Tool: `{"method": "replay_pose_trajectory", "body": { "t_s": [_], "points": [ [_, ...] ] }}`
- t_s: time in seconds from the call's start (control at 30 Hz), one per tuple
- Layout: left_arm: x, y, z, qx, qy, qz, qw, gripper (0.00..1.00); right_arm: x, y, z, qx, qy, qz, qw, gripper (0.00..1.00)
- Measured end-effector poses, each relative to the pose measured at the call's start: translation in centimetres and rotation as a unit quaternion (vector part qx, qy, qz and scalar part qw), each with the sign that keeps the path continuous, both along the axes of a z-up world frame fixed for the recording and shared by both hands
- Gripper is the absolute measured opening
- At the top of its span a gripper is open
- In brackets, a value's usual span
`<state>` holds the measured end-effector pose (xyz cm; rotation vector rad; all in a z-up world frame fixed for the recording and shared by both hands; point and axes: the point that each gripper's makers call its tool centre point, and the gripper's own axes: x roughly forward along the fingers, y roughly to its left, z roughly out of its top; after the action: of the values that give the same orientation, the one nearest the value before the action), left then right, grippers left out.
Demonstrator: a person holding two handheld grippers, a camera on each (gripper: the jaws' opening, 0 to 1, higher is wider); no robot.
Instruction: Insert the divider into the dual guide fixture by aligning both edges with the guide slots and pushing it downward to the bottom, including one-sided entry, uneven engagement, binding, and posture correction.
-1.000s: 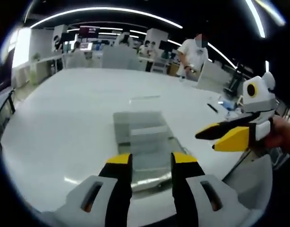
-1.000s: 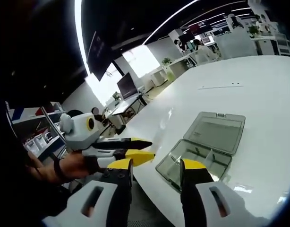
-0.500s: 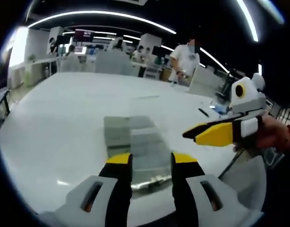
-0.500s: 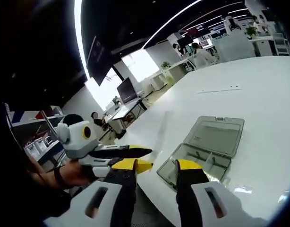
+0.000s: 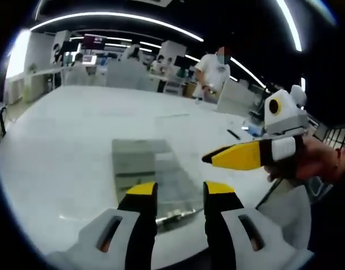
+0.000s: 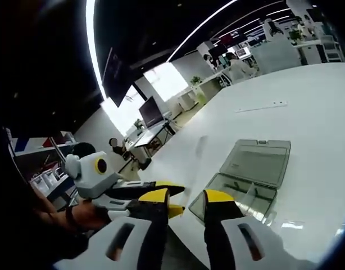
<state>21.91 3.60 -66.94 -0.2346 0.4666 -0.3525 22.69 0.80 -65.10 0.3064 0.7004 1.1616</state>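
Observation:
A clear divider (image 5: 172, 143) stands face-on between the jaws of my left gripper (image 5: 180, 188), which is shut across its two side edges. Just beyond it on the white table lies the smoky clear case (image 5: 133, 163) with its lid open. My right gripper (image 5: 206, 159) comes in from the right, held in a hand, its yellow jaws together and their tip close to the divider's right edge. In the right gripper view the divider (image 6: 196, 154) is a thin edge-on streak above the left gripper (image 6: 175, 191). The right gripper's (image 6: 186, 196) jaws stand near together, and the case (image 6: 234, 194) lies past them.
The white table (image 5: 60, 129) is large, with its near edge just under my grippers. A few small dark items (image 5: 235, 135) lie at its right side and a thin strip (image 6: 261, 106) further out. A person in white (image 5: 214, 67) stands beyond the table, among desks.
My right gripper's jaws have drawn together, and it has moved in toward the divider's right edge. The left gripper keeps its hold on the divider; its view has swung slightly.

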Motion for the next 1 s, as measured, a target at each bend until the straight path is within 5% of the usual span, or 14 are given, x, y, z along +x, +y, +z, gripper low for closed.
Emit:
{"method": "replay_pose_trajectory", "body": {
  "t_s": [1.0],
  "points": [
    [0.2,-3.0,0.3,-0.022,-0.013,-0.033,0.9991,0.31,1.2,-1.1,0.0,0.027,0.053,-0.050,0.9969,0.03]
  ]
}}
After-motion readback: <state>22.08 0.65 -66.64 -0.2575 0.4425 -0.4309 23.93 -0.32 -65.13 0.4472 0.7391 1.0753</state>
